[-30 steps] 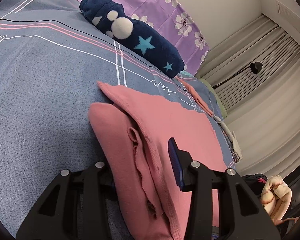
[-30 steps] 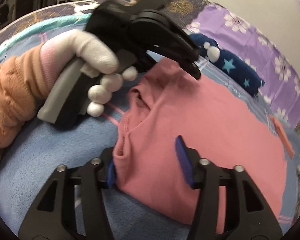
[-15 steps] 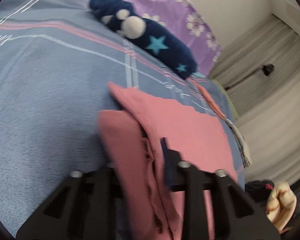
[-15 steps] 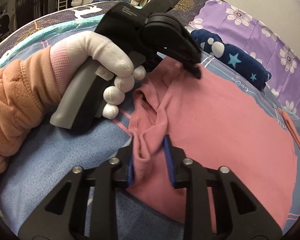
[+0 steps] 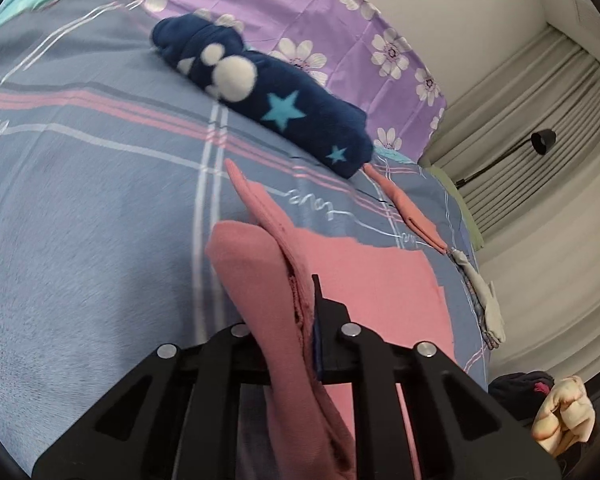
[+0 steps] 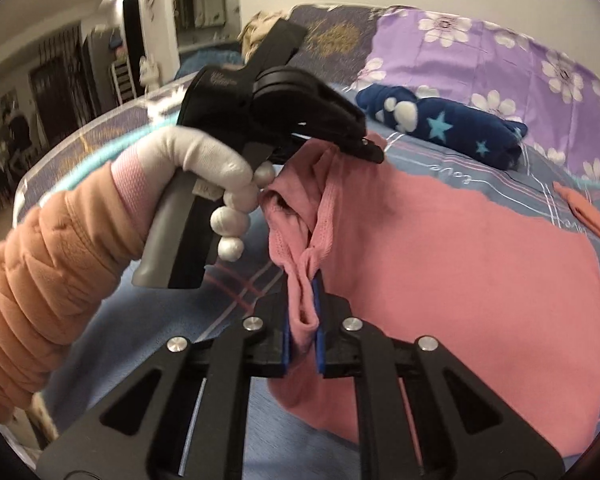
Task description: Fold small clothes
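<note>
Both grippers, left gripper [image 5: 296,320] and right gripper [image 6: 302,320], are closing on the pink shirt [image 6: 460,260]. Lift both corners evenly toward the picture's right.

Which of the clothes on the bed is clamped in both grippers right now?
The large pink garment: the left gripper and right gripper each pinch its bunched edge. The rolled navy star-print piece and the small orange item lie untouched farther away.
</note>
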`<state>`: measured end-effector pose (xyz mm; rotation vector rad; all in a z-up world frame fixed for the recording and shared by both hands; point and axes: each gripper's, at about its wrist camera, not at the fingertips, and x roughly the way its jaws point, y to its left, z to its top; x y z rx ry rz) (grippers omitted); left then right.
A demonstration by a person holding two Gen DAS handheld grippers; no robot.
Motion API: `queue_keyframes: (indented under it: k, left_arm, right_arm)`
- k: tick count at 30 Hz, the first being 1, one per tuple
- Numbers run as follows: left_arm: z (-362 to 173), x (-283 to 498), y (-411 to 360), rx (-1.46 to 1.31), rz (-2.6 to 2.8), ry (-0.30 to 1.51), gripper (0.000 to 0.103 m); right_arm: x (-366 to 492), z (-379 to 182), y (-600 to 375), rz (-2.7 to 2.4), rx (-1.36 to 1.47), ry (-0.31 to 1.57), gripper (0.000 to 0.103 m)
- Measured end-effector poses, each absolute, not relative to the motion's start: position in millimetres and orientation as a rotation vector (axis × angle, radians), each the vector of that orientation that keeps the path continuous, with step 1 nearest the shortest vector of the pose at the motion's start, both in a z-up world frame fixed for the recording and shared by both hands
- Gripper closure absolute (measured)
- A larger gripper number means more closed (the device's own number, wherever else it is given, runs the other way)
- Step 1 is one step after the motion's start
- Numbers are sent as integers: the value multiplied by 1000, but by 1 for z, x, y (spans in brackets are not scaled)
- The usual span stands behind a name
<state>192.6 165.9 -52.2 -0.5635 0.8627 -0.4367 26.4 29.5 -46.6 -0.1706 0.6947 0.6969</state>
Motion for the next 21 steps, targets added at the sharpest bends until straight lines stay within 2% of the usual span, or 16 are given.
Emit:
queue_keyframes:
  k: [8,21]
  left_arm:
    - [-13,202,107,-456,-407,847,91]
    - [5,225,-19,-317,-435,895,91]
  right_arm:
    - [35,-28,-47,672,-1,672,96]
    - [43,-39,-178,593,240,676,96]
